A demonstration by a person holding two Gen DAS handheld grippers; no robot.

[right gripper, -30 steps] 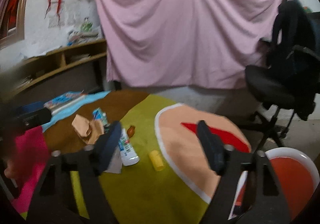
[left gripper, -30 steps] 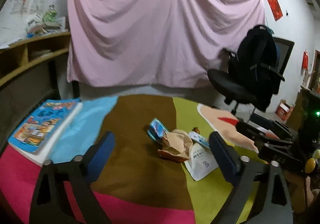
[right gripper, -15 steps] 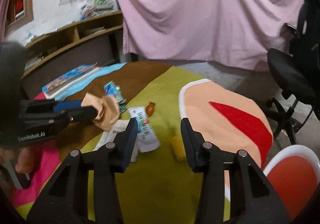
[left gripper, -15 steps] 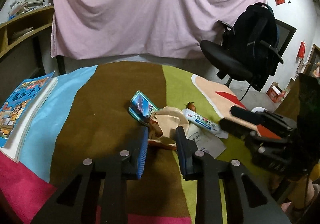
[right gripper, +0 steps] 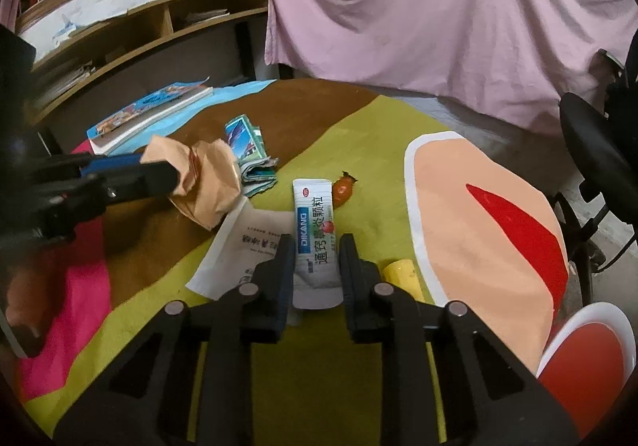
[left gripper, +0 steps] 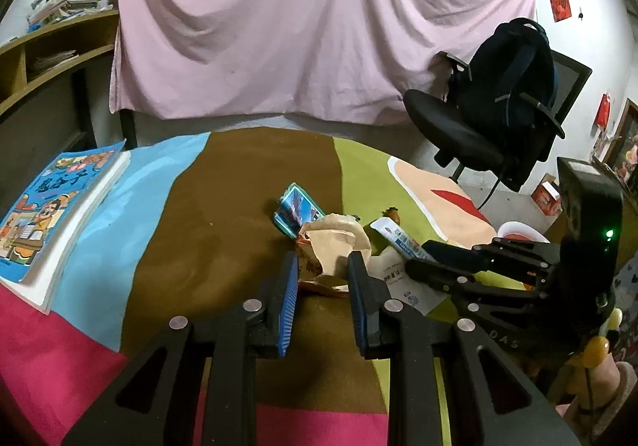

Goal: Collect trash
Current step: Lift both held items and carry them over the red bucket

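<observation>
The left gripper (left gripper: pixel 323 266) clamps the crumpled brown paper (left gripper: pixel 335 242). The right gripper (right gripper: pixel 317 250), jaws just closing, pinches the sachet (right gripper: pixel 315 222) to lift it; a wrapper (right gripper: pixel 343 187) waits at one o'clock.

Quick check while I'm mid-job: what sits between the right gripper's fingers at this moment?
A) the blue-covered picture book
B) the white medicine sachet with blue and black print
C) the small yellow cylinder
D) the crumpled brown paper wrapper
B: in the right wrist view the right gripper, whose jaws have just been closing, brackets the white medicine sachet with blue and black print on the green cloth.
</observation>
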